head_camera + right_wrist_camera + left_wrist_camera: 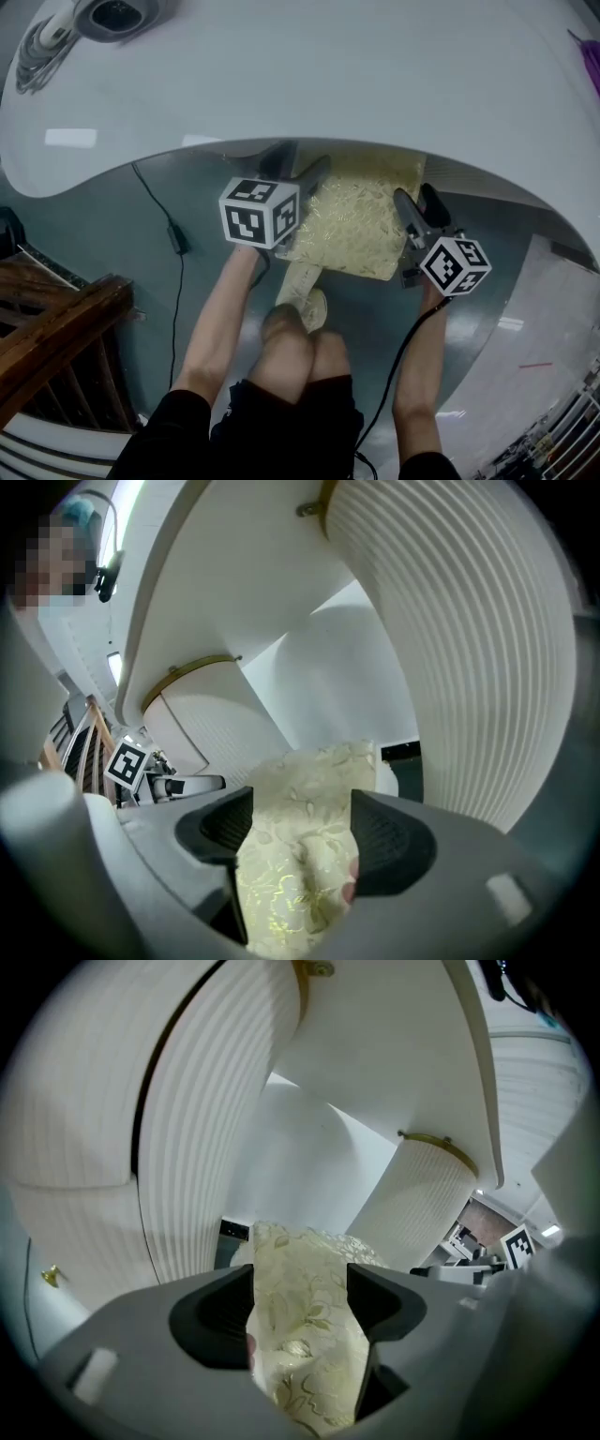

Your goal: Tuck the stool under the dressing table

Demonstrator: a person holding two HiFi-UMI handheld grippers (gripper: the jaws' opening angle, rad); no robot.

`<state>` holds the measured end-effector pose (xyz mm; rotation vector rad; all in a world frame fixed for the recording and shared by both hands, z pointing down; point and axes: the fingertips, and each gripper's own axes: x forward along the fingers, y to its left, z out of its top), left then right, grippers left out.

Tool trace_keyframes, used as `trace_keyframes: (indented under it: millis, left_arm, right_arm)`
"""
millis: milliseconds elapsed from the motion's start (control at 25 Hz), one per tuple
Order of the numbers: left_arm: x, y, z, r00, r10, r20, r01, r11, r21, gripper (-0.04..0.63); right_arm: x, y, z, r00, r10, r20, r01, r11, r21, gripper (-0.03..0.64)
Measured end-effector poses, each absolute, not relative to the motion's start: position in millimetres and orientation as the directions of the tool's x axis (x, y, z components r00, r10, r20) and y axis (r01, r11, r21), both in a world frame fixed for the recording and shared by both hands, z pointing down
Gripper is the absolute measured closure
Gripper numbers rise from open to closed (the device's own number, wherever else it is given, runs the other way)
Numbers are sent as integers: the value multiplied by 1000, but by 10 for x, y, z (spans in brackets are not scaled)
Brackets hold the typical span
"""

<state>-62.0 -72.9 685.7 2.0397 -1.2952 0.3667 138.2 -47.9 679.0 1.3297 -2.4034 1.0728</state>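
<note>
**Cream brocade pinched at both ends, knocks waiting ahead**

Nearest, the person's foot [307, 305] sits just beside the near edge of the stool [356, 225], so a dropped seat could land on it. The left hand-held gripper [300, 1288] and right hand-held gripper [300, 822] each pinch the soft seat edge, where the padding may squash and slip. Farther off, the stool lies partly under the desk [328, 75], between its fluted pedestals [422, 1194]. A skewed push could strike one.
</note>
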Motion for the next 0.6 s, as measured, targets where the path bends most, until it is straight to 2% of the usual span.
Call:
trace_keyframes:
  millis: [120, 360, 480, 600]
  left_arm:
    - [-632, -621, 6708, 436, -698, 569, -896, -277, 347, 318]
    - [-669, -387, 6335, 392, -726, 565, -919, -291, 265, 370]
    - [-672, -300, 6111, 378, -741, 555, -926, -302, 226, 414]
    - [-648, -223, 5916, 372, -747, 551, -928, -318, 195, 425]
  right_arm:
    - [1322, -393, 6604, -568, -657, 496, -814, 360, -456, 293]
    - [1281, -227, 6259, -489, -691, 533, -872, 383, -304, 313]
    - [1254, -147, 6069, -464, -707, 534, -886, 380, -267, 342]
    - [1211, -92, 5907, -453, -712, 537, -891, 382, -245, 370]
